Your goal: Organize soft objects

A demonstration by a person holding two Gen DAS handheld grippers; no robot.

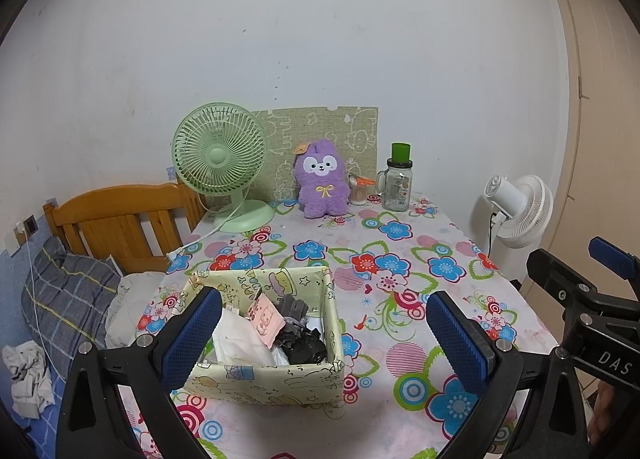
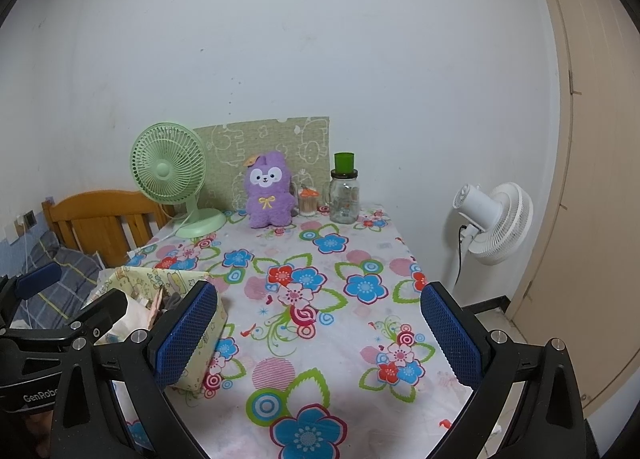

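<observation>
A yellow-green cartoon-print box (image 1: 264, 379) stands on the flowered tablecloth (image 1: 400, 259). It holds soft items: a white cloth (image 1: 240, 343), a pink piece (image 1: 266, 317) and grey and black pieces (image 1: 298, 329). My left gripper (image 1: 324, 335) is open and empty, held above the box's near side. The box (image 2: 160, 283) shows at the left in the right wrist view. My right gripper (image 2: 320, 335) is open and empty over the cloth (image 2: 320, 279), to the right of the box. A purple plush toy (image 1: 322, 183) sits upright at the table's far edge and shows in the right wrist view too (image 2: 268, 191).
At the back stand a green desk fan (image 1: 220, 163), a patterned board (image 1: 320, 139), a glass jar with a green lid (image 1: 398, 183) and a small cup of sticks (image 1: 358, 191). A white floor fan (image 1: 520, 211) stands right. A wooden bed with a pillow (image 1: 68, 299) lies left.
</observation>
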